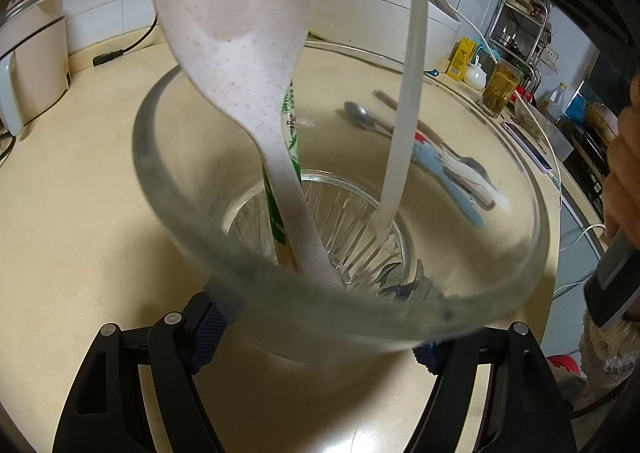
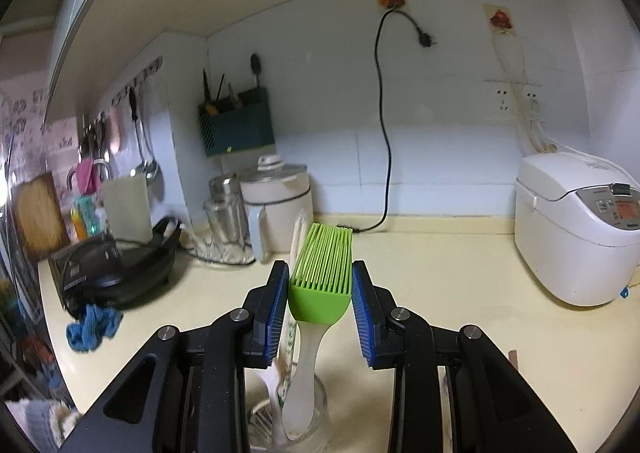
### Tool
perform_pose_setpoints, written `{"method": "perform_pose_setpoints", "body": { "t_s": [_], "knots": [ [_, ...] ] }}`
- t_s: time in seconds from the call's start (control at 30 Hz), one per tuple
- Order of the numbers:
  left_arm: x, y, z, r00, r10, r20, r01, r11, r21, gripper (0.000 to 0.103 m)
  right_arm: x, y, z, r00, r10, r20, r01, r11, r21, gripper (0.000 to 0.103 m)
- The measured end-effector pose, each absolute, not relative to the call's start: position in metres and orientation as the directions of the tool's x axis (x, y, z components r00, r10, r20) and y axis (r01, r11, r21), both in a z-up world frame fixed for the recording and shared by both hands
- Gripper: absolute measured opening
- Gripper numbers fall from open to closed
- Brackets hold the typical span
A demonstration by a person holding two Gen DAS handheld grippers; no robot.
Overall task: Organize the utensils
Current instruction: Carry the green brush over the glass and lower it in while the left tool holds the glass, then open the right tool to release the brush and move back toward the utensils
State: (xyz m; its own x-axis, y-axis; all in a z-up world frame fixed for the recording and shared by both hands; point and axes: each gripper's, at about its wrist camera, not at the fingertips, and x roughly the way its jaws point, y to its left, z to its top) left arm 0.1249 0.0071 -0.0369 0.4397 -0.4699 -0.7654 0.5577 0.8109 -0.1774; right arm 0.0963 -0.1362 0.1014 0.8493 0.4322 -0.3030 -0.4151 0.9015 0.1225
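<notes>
My left gripper is shut on a clear glass cup, a blue pad on either side of its base. A white speckled spoon and wrapped chopsticks stand in it. The translucent handle of a brush reaches down into the cup. My right gripper is shut on that brush's green silicone head, above the cup. Seen through the glass, a metal spoon and a blue-handled utensil lie on the counter.
A white rice cooker stands at the right, a white kettle and a black pan at the left. A blue cloth lies near the counter edge. A tea glass and a phone sit behind the cup.
</notes>
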Motion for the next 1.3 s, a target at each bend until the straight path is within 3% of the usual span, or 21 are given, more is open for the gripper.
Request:
{"method": "perform_pose_setpoints", "body": {
  "t_s": [0.43,1.3],
  "knots": [
    [0.125,0.010,-0.037,0.439,-0.472,-0.764,0.558,0.810,-0.181,0.079,0.111,-0.129,0.081,0.802,0.432,-0.413,-0.409,0.900,0.148,0.032],
    [0.124,0.009,-0.037,0.441,-0.468,-0.766,0.559,0.811,-0.174,0.079,0.083,-0.186,0.094,0.848,0.373,-0.376,-0.314,0.926,0.211,0.032]
  ]
}}
